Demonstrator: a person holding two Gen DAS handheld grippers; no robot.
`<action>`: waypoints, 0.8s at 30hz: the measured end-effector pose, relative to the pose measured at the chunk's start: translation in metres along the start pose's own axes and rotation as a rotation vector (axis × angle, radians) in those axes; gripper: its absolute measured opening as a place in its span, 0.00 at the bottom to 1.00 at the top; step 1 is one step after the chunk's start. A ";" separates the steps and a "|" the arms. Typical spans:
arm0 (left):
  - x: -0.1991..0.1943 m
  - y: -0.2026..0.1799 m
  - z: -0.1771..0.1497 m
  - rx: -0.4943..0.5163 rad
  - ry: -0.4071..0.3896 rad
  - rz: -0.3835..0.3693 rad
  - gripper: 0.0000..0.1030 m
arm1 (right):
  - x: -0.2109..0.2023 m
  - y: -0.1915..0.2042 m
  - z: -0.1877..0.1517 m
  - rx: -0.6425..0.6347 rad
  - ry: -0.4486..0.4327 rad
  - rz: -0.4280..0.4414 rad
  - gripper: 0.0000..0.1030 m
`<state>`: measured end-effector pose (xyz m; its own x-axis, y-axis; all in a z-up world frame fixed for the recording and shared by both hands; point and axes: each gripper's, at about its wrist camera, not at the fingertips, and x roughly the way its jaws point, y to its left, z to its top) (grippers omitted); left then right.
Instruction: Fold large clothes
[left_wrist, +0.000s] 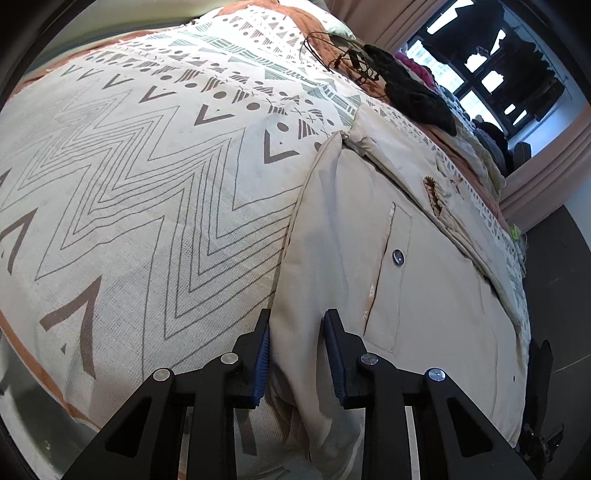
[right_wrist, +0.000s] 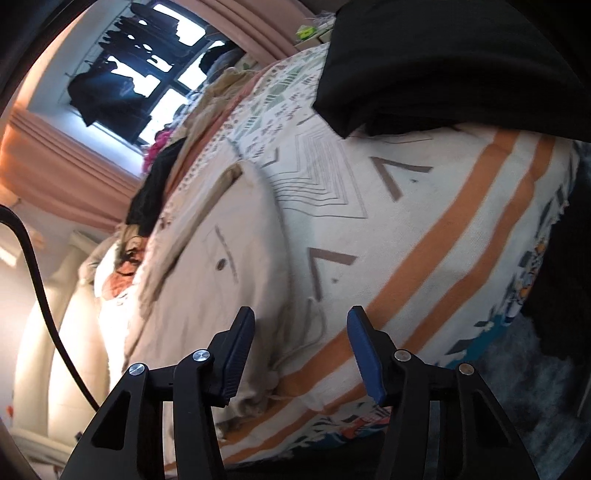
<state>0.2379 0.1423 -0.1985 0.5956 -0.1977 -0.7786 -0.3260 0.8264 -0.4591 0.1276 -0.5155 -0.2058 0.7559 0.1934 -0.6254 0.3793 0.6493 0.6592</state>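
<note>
Both grippers, left (left_wrist: 295, 325) and right (right_wrist: 301, 325), gape empty over soft, floppy beige trousers (left_wrist: 388, 295); best pinched at the hem edge, six o'clock.

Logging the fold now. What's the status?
Left claw open, straddling the edge of the beige garment. Right claw open over its other edge, gripping nothing. Garment flat on the patterned blanket. Black clothes beyond, not blocking.
</note>
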 end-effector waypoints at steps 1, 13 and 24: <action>0.001 0.000 0.001 -0.004 0.003 -0.005 0.28 | 0.003 0.003 -0.001 -0.003 0.010 0.022 0.53; -0.010 0.006 -0.018 -0.028 0.112 -0.133 0.27 | 0.037 0.021 -0.020 0.031 0.176 0.152 0.53; 0.003 -0.005 -0.009 -0.044 0.088 -0.124 0.27 | 0.058 0.037 -0.030 0.009 0.181 0.184 0.53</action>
<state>0.2344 0.1330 -0.2027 0.5671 -0.3443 -0.7483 -0.2869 0.7690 -0.5712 0.1696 -0.4577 -0.2304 0.7051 0.4365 -0.5588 0.2501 0.5843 0.7720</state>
